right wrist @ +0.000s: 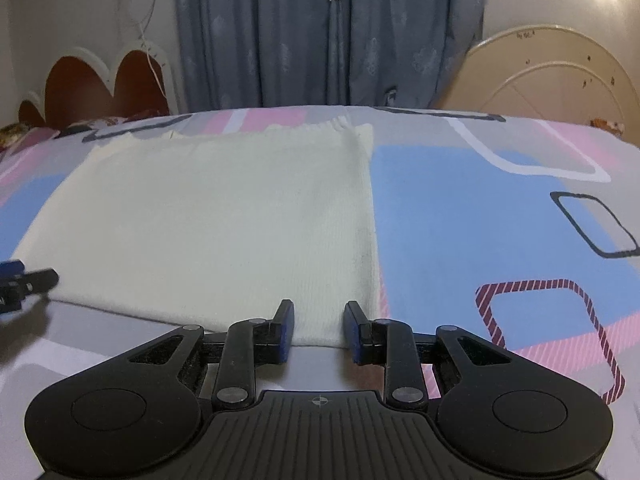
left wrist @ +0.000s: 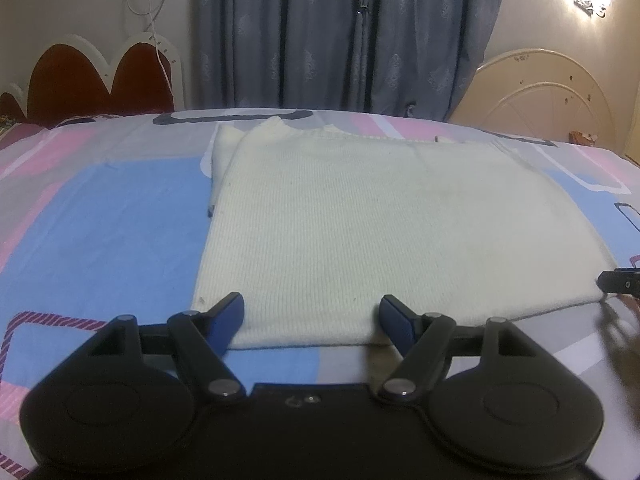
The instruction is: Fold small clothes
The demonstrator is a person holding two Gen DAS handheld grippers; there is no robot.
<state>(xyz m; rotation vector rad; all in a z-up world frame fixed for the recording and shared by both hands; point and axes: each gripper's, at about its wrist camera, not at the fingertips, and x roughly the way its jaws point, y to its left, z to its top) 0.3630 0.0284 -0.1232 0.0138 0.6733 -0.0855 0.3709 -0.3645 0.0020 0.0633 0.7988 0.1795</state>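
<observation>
Both tongs, left [left wrist: 312, 318] and right [right wrist: 319, 330], gape at sweater [left wrist: 360, 220] hem; underlayers hidden.

The sweater [left wrist: 360, 220] ahead of the claw is showing creamy white; the bedsheet [right wrist: 460, 208] under it is showing blue, pink and grey blocks; the curtain [left wrist: 340, 32] far ahead is looking grey-blue.

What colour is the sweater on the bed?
Cream white sweater, shown best in the right wrist view.

A cream ribbed-knit garment [left wrist: 360, 224] lies flat on the patterned bedsheet [left wrist: 112, 216], folded into a rough rectangle; near hem straight; far edge ragged, an under-layer peeking out along one side
</observation>
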